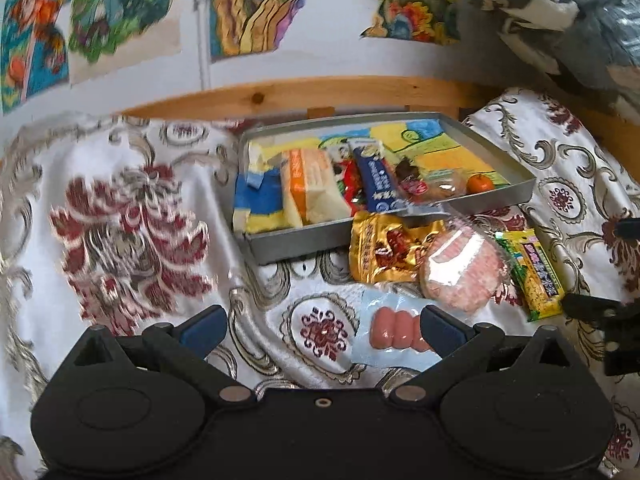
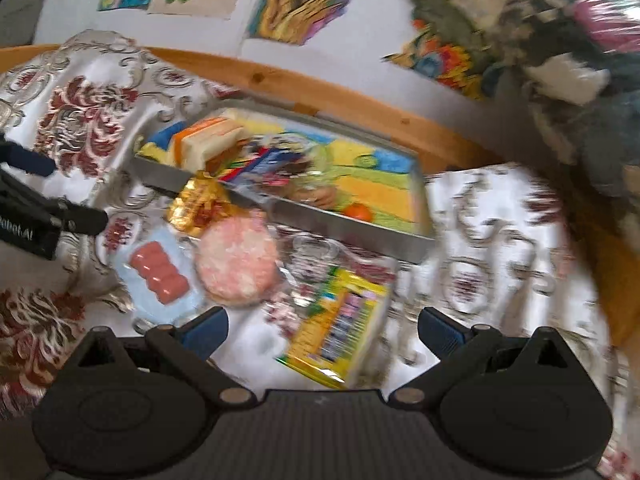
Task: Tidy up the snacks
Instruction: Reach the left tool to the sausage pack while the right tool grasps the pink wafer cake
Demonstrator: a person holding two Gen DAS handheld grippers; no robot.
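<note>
Both grippers are spread wide with nothing in them: the left gripper (image 1: 322, 330) hangs over a clear pack of pink sausages (image 1: 394, 334), the right gripper (image 2: 322, 330) over a yellow-green snack packet (image 2: 340, 336). Ahead of both sits the grey metal tray (image 1: 296, 240), already holding an orange-and-white box (image 1: 310, 184), a dark blue bar (image 1: 376, 178) and a small orange fruit (image 1: 480, 183). A gold foil bag (image 1: 380, 252) and round pink wrapped cake (image 1: 464, 268) lie outside its near wall.

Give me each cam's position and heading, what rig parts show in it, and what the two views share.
Left wrist: sits on the left claw, looking forward over the sausage pack toward the grey tray and the wall; its open fingers show at the bottom, the right claw at the right edge.
Right wrist: sits on the right claw, looking forward over the yellow-green packet to the tray; open fingers at the bottom, the left claw at the left edge.
Shared: tray, sausage pack, pink round snack, gold packet, orange fruit, patterned cloth.
</note>
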